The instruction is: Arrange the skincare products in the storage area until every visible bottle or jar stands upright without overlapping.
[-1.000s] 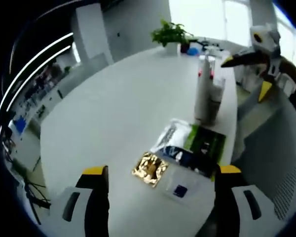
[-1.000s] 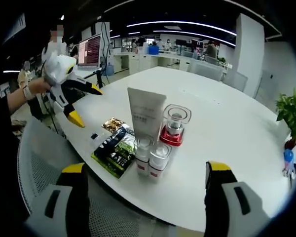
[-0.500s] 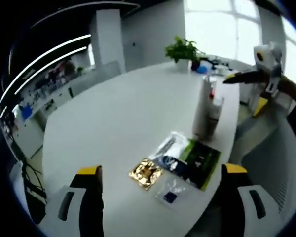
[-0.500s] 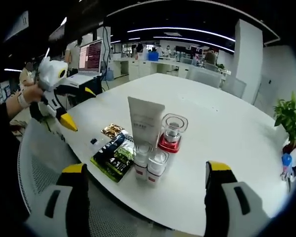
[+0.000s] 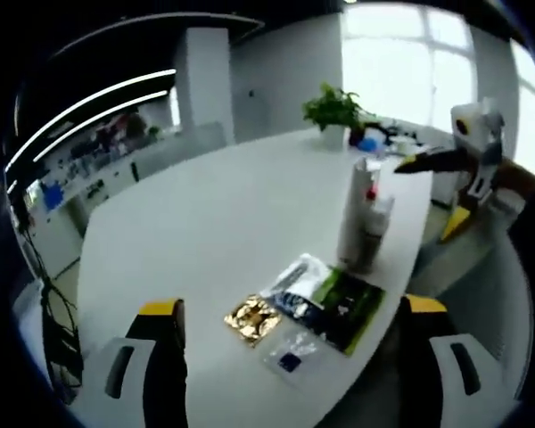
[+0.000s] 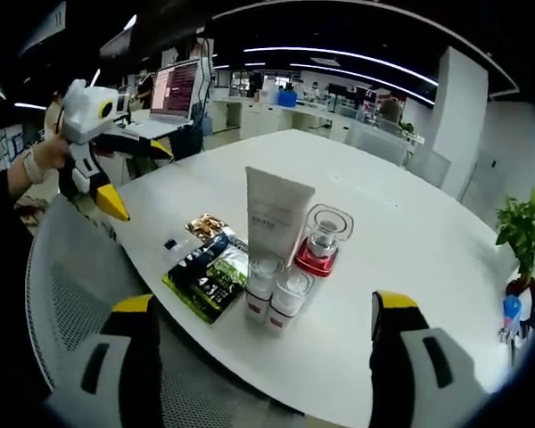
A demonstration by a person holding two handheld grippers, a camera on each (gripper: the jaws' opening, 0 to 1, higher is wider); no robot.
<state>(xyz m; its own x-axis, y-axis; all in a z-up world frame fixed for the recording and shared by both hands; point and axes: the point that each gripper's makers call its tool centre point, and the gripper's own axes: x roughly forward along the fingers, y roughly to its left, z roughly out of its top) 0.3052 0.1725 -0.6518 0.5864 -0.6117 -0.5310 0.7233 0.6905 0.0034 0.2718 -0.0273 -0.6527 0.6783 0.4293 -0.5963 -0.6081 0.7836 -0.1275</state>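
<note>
Centre of the right gripper view: skincare group on the white table (image 6: 410, 223), near its front edge. Tall white tube (image 6: 275, 212) stands upright; just right of it a clear jar (image 6: 322, 241) with a red base, also upright. In front of these, two small bottles (image 6: 276, 292) with red bases stand side by side, touching or nearly so. Left of the bottles lie flat sachets (image 6: 205, 272), dark and green, partly overlapping; a gold packet (image 6: 204, 226) lies beyond them and a small clear packet (image 6: 172, 243) toward the left.

Right gripper (image 6: 260, 357): jaws rise from the bottom of the frame, spread wide, holding nothing, short of the table edge. A mesh chair back (image 6: 62, 294) sits lower left.

Upper left of that view, the left gripper (image 6: 120, 174) held in a person's hand (image 6: 36, 165), jaws apart, off the table's left edge.

Left gripper view: own jaws spread at the bottom, empty. Same tube and bottles right of centre, sachets below them, gold packet lower centre. Right gripper at the right edge, jaws apart. Potted plant (image 5: 333, 109) at the far end of the table, top centre.
</note>
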